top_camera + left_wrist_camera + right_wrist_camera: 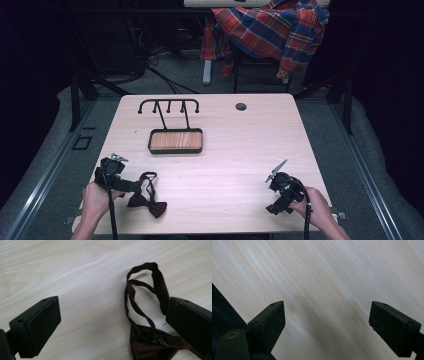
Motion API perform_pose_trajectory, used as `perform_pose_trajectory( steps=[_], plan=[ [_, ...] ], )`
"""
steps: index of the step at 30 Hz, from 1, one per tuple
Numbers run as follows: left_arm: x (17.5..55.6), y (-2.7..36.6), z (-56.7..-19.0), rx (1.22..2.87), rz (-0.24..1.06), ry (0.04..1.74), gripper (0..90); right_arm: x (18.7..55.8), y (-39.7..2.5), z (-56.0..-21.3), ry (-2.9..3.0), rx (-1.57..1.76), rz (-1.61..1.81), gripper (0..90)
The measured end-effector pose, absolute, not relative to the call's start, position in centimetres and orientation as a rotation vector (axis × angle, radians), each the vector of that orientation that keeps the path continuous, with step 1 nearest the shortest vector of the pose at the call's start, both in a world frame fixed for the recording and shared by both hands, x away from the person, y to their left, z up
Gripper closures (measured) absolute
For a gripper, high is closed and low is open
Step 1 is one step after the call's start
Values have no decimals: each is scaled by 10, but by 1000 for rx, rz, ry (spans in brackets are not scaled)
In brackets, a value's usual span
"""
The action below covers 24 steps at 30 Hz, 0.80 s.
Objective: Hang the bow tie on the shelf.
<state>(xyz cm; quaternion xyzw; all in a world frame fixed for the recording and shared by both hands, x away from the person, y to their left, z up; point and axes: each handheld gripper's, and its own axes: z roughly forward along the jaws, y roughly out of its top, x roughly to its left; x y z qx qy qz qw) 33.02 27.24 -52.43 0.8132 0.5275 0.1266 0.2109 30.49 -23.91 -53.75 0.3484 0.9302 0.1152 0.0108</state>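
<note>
A dark red bow tie (pixel 151 205) lies flat near the table's front left corner, its thin strap looped away from it. My left gripper (pixel 131 186) is just left of the strap, low over the table and open. In the left gripper view the strap loop (pixel 157 285) and the bow (pixel 150 345) lie in front of the right-hand jaw, and the left gripper (pixel 112 315) has bare wood between its wide-apart jaws. My right gripper (pixel 275 196) hovers at the front right, open. In its own view the right gripper (pixel 327 317) holds nothing and looks down on bare tabletop.
A black hook rack (pixel 169 106) rises from a wooden tray (pixel 176 140) at the table's back left. A round cable hole (pixel 241 106) sits near the far edge. A plaid shirt (pixel 275 30) hangs over a chair beyond the table.
</note>
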Motion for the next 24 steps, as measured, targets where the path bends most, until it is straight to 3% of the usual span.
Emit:
perform_pose_trajectory(
  steps=[24],
  plan=[
    [340, 268, -531, 2273, 346, 1464, 0, 305, -239, -538, 2907, 1074, 346, 133]
  ],
)
